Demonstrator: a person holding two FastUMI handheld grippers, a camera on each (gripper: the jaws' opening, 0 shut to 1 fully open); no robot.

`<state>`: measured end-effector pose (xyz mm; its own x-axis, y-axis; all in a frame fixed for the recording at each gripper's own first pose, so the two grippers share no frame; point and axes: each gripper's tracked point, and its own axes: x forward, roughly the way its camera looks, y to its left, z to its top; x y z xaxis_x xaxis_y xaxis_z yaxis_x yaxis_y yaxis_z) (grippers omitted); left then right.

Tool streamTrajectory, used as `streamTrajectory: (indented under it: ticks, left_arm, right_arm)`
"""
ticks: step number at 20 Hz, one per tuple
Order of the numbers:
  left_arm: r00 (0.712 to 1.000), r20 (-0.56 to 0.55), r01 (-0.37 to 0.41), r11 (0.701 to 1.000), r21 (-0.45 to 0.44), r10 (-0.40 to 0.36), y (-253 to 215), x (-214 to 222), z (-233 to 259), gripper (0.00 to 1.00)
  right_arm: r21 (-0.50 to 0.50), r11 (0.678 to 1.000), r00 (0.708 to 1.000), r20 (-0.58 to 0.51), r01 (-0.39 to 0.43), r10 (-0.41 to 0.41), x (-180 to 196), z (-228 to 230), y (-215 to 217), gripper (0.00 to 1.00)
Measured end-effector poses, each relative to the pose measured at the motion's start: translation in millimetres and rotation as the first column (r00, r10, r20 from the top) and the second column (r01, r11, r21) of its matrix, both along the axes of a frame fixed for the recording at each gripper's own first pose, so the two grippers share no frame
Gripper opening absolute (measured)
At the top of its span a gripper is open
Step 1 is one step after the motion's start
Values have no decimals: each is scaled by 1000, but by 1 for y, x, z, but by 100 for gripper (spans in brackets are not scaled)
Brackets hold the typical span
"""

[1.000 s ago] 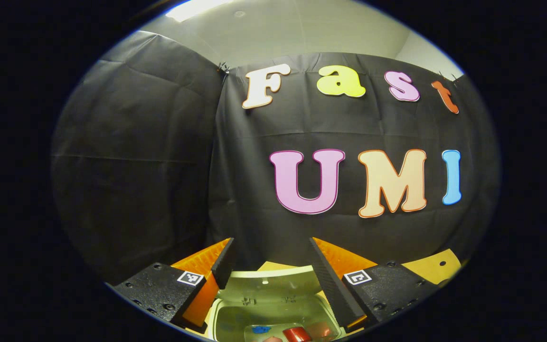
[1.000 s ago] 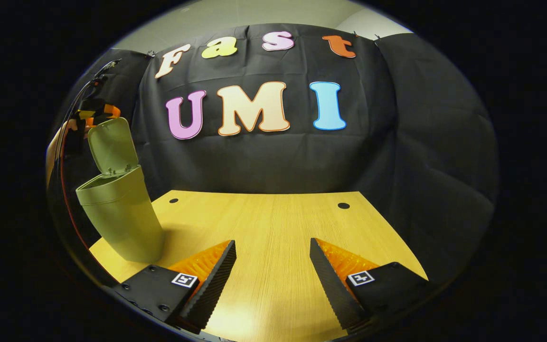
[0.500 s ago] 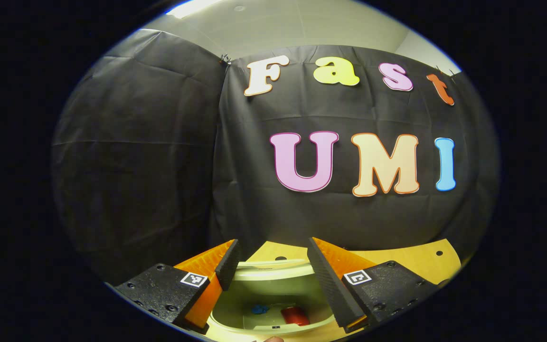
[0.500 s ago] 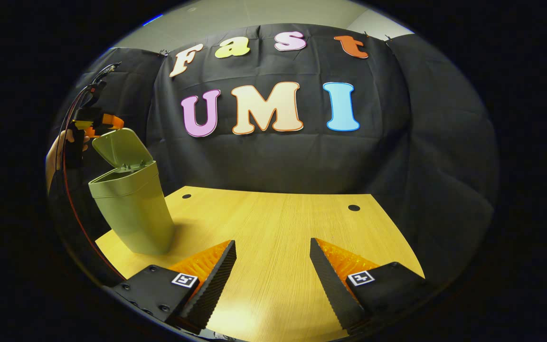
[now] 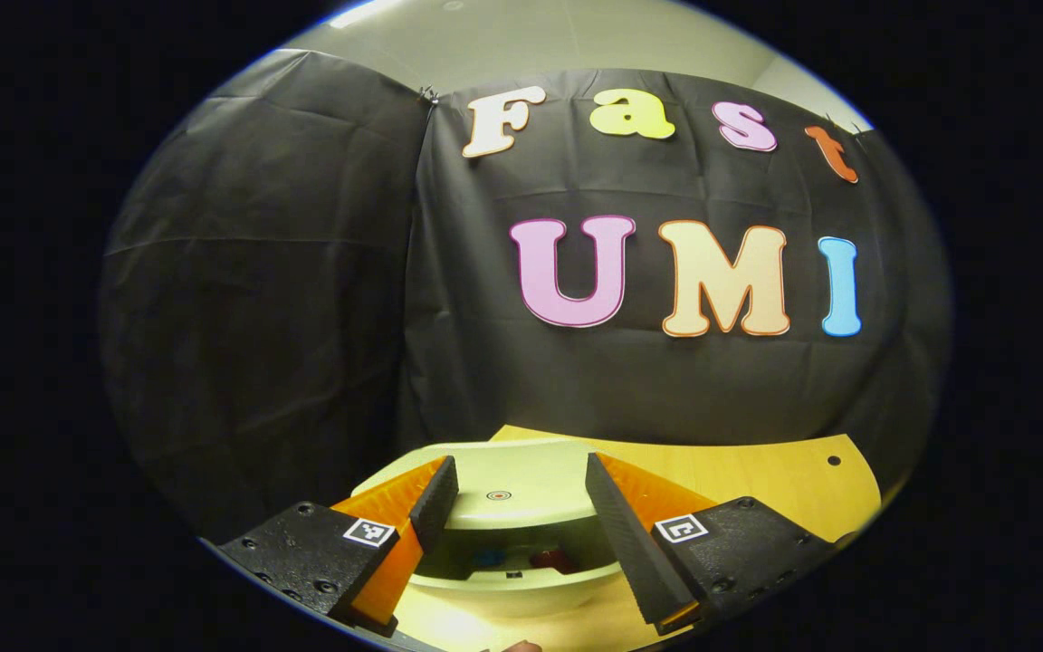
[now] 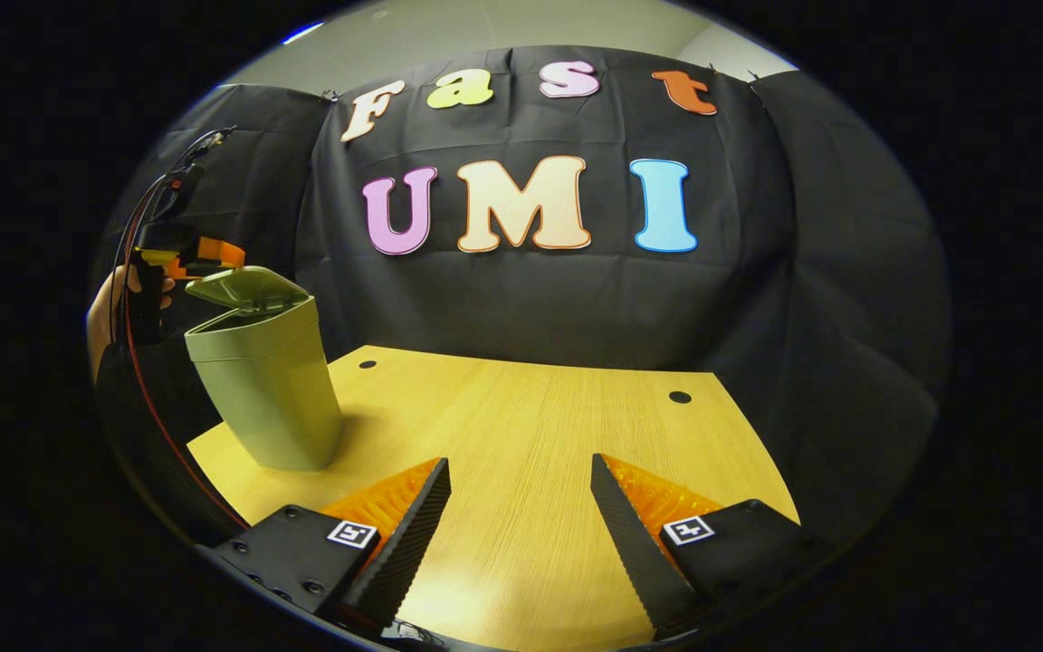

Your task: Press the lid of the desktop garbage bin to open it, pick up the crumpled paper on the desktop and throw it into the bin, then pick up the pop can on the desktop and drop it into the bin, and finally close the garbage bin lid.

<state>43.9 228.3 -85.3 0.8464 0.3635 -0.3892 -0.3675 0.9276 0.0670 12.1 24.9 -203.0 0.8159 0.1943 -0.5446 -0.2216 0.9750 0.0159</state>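
Black cloth wall (image 6: 531, 299), wood desk (image 6: 521, 435) w/ holes, pale ceiling (image 5: 576, 36)

Green bin (image 6: 265, 389) upright on desk, lid (image 6: 245, 287) nearly closed

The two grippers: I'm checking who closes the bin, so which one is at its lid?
The left gripper, held behind the green bin's half-lowered lid. The right gripper hangs open over bare table, well apart.

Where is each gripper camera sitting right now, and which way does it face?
Left gripper view: rides the left gripper, just above the pale green plastic bin's lid, facing the booth wall; its own fingers show.
Right gripper view: rides the right gripper over the wooden desktop; a hand shows.
Shared: bin, lid ajar.
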Motion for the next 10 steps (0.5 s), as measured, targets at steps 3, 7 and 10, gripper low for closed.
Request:
streamTrajectory:
  ticks: [3, 7, 10]
  left_arm:
    - [1000, -22, 0, 1000, -18, 0, -5, -9, -13, 89]
    - [998, -67, 12, 1000, -18, -13, -7, -18, -33, 92]
    - [995, -100, 17, 1000, -24, -19, -9, -21, -48, 89]
  right_arm:
    - [-2, 1000, 1000, -5, -9, 9, -3, -2, 0, 98]
    - [-3, 1000, 1000, -5, -19, 19, -4, -2, 4, 98]
    - [-8, 999, 999, -10, -34, 34, -6, -5, 8, 98]
